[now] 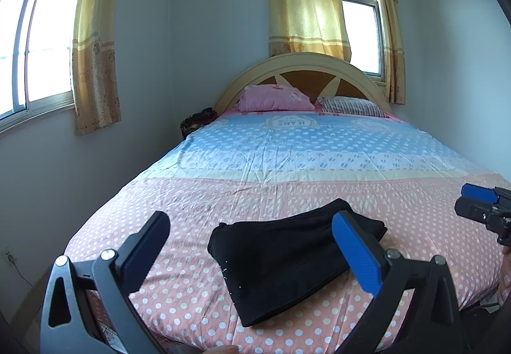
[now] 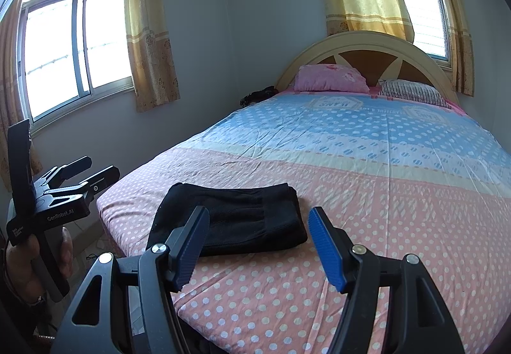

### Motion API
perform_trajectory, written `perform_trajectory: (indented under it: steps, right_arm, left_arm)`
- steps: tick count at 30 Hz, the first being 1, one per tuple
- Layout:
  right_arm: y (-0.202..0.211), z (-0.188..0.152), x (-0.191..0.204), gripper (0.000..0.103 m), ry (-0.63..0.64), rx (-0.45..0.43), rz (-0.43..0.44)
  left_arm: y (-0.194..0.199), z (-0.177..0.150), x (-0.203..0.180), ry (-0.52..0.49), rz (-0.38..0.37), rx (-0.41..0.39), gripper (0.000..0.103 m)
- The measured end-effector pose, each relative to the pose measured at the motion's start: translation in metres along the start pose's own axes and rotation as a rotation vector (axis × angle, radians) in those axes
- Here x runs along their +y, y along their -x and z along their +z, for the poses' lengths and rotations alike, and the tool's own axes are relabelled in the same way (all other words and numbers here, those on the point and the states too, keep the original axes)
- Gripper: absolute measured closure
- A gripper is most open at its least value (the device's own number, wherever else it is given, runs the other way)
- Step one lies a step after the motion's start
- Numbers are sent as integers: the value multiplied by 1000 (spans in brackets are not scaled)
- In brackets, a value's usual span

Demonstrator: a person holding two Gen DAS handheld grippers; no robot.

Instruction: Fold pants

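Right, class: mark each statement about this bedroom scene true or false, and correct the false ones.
1. The black pants lie folded on the bed. True.
2. The left tongs are clamped on the pants. False: they are open and hold nothing.
3. Two pillows lean at the headboard, a pink pillow and a striped pillow. True.
4. The right tongs grip a pillow. False: they are open and empty.
5. The pants rest on the blue part of the sheet. False: they rest on the pink dotted part.
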State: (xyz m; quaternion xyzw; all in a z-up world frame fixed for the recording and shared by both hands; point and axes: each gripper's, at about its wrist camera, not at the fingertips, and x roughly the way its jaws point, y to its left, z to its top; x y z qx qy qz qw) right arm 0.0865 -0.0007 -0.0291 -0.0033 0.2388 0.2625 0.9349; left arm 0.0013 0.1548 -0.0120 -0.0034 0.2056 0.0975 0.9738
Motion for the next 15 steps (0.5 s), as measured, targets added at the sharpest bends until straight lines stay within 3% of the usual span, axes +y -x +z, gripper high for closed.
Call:
perform_trajectory:
  steps: [15]
  right_arm:
    - [-3, -7, -2, 37, 14, 17, -2]
  left_arm:
    - [-9, -10, -4, -17, -2, 29, 0]
